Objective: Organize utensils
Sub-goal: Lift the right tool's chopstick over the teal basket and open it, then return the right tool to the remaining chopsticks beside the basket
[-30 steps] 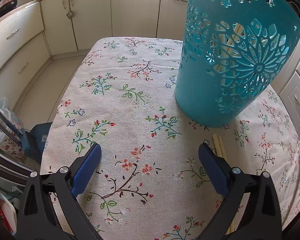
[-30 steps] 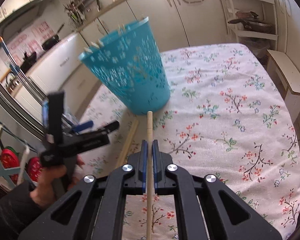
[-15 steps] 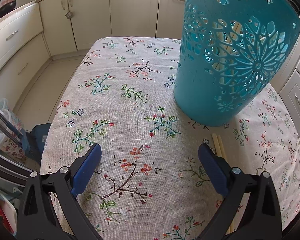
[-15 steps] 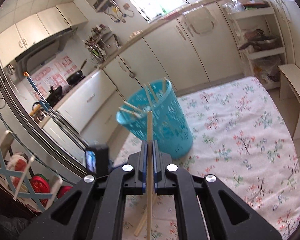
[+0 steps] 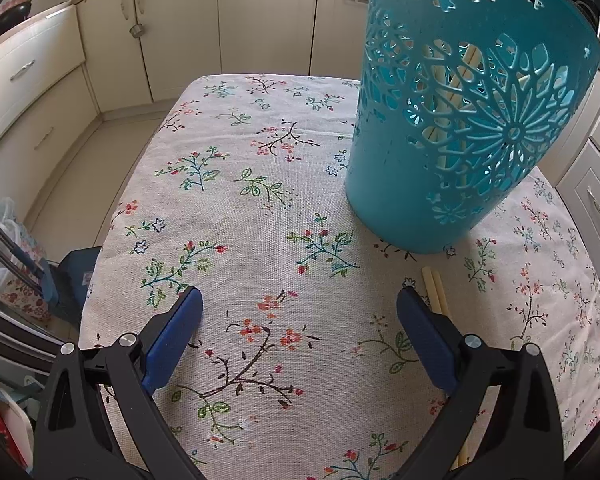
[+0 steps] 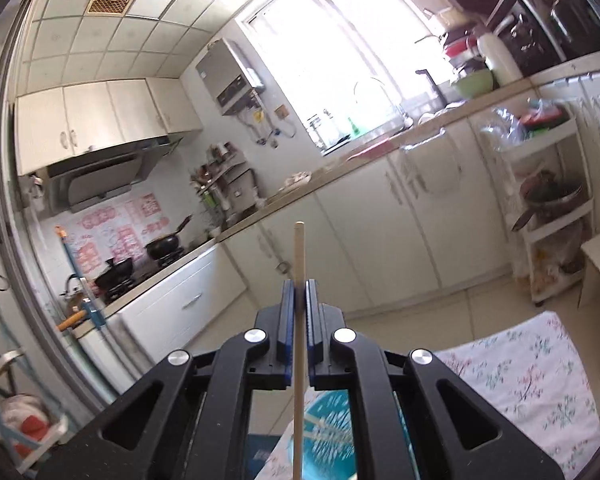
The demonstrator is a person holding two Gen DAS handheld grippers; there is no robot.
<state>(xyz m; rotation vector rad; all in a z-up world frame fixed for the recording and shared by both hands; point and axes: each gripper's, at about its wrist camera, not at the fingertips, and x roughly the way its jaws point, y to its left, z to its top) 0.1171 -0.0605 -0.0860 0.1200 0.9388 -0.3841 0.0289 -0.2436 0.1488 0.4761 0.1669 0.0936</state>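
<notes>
Right gripper (image 6: 299, 300) fingers are clamping one chopstick (image 6: 299, 248) above the teal basket (image 5: 460, 120), presumably for dropping in. Left gripper (image 5: 300, 320) is idling wide open, empty, over the counter (image 5: 260, 200); two chopsticks (image 5: 434, 288) are lying beside it.

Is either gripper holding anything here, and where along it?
The right gripper is shut on a wooden chopstick, gripped partway along, its tip sticking out beyond the fingers. The left gripper is open and holds nothing.
</notes>
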